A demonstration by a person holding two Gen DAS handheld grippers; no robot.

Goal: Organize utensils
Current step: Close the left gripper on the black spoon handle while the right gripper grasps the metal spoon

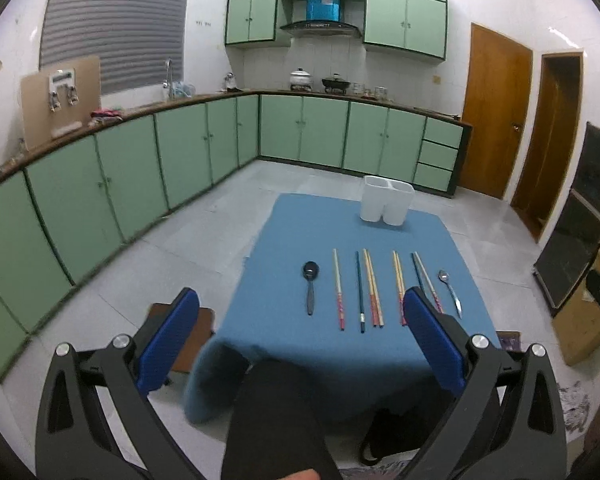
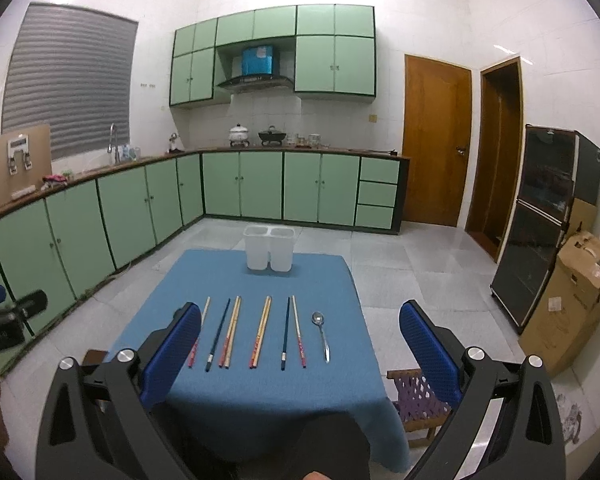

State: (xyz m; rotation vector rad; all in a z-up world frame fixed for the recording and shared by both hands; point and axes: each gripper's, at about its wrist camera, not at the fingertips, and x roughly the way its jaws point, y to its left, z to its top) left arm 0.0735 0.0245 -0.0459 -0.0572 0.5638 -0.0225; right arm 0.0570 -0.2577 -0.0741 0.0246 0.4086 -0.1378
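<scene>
- Utensils are laid out in a neat row on the blue-clothed worktop (image 1: 284, 232), nothing sorted yet, it seems.
- Far left, a black spoon (image 1: 310, 286) is seen, glossy and plastic-looking, with a round bowl.
- Next, thin straight chopsticks (image 1: 370, 288) are lined up, some pale wood with red-patterned ends, a couple dark blue.
- Far right, a small metal spoon (image 1: 450, 292) is placed, shiny and slim.
- At the far edge a white two-compartment holder (image 1: 386, 200) is stood, smooth plastic, both sides apparently empty.
- Left tongs (image 1: 300, 316) are held wide apart above the near edge, nothing gripped; same for the right tongs (image 2: 300, 324).
- Blue pads (image 2: 428, 352) look rubbery and dimpled.
- Risk-wise: chopsticks are thin and lie flat on soft cloth, so fabric could get pinched along, or neighbours nudged out of line.
- Holder looks light, so it could be tipped by a clumsy drop.
</scene>
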